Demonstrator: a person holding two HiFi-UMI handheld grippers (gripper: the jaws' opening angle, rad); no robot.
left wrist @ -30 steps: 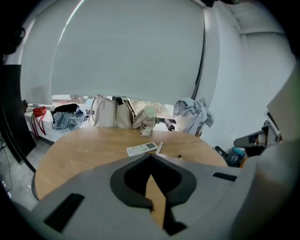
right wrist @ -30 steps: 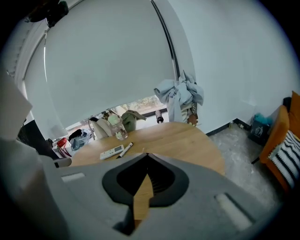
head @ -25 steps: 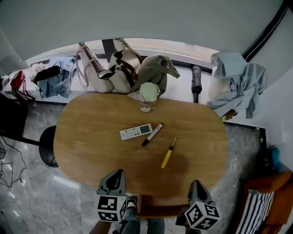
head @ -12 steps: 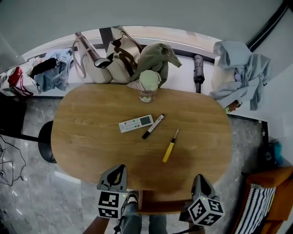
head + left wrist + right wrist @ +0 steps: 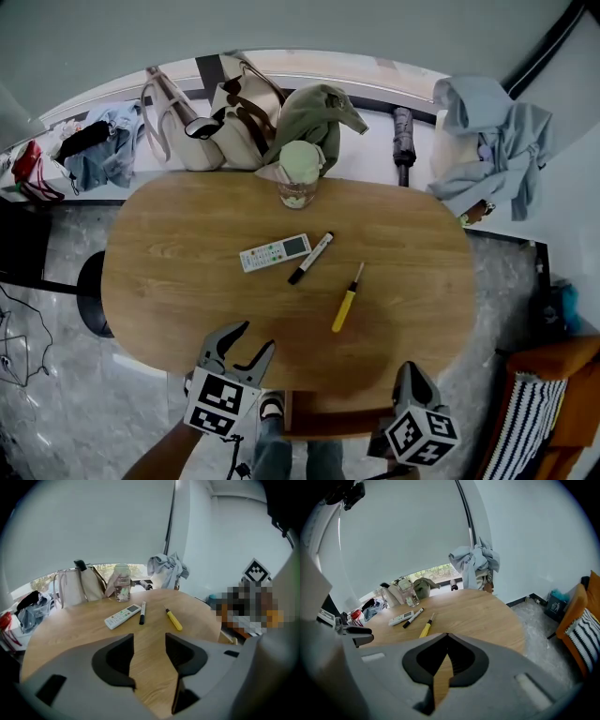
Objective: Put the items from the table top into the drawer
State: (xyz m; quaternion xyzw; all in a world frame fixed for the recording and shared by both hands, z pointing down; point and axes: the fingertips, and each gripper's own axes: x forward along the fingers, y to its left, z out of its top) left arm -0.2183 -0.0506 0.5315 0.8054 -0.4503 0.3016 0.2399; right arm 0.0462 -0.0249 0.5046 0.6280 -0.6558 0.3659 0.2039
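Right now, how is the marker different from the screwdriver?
The marker is white with a black end; the screwdriver has a yellow handle. The marker lies next to the remote; the screwdriver lies alone. Both lie flat on the table, slanted alike.

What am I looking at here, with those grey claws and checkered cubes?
No robot: a person holds a two-jaw gripper in each hand. The top-down picture comes from a camera on the person's head; the other two from cameras riding on the grippers. The left gripper has just been opening its jaws, nothing between them; the right gripper is shut and empty. On the wooden table lie a remote control, a marker and a yellow screwdriver, with a covered glass at the far edge.
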